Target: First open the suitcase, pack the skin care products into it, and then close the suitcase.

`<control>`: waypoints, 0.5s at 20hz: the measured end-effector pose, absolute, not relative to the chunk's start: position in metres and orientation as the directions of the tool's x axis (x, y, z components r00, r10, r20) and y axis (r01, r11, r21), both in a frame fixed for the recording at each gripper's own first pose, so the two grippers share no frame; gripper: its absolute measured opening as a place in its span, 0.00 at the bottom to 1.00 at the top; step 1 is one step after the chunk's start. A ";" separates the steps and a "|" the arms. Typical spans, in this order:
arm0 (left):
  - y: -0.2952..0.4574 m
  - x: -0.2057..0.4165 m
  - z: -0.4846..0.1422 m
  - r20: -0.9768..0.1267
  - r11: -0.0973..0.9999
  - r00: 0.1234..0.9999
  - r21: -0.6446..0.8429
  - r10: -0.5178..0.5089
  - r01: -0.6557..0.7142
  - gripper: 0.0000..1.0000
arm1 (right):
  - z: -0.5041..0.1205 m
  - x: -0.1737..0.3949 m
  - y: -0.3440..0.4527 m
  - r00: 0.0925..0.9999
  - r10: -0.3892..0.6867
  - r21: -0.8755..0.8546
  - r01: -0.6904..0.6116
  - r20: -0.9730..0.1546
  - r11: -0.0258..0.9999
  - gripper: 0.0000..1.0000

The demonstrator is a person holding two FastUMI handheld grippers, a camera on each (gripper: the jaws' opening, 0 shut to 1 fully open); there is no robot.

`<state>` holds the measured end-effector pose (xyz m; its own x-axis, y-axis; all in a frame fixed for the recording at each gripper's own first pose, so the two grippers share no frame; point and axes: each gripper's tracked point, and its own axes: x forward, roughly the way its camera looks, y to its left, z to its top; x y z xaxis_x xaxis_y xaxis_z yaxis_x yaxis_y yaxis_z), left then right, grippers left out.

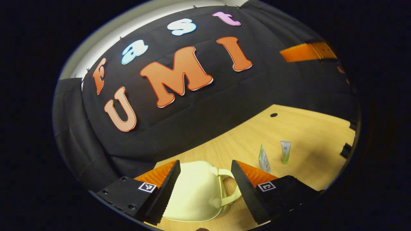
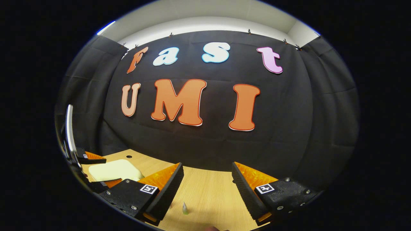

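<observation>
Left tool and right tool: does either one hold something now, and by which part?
Nothing is held. The left tool is open above the closed suitcase, not touching; the right tool is open over the table.

black screwed mounts, square coded tags

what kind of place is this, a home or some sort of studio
Likely a staged recording booth, not a home: a black cloth wall behind a bare light wooden table, with a small pale yellow suitcase and two skincare tubes laid out.
</observation>
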<state>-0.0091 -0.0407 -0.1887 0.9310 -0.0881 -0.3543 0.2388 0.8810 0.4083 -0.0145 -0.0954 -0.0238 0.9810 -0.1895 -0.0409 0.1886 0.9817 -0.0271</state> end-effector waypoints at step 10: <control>-0.056 -0.030 -0.278 -0.500 0.708 0.862 0.580 -0.080 0.402 0.97 | -0.041 -0.022 -0.114 0.978 -0.197 -0.033 0.195 -0.063 0.980 0.95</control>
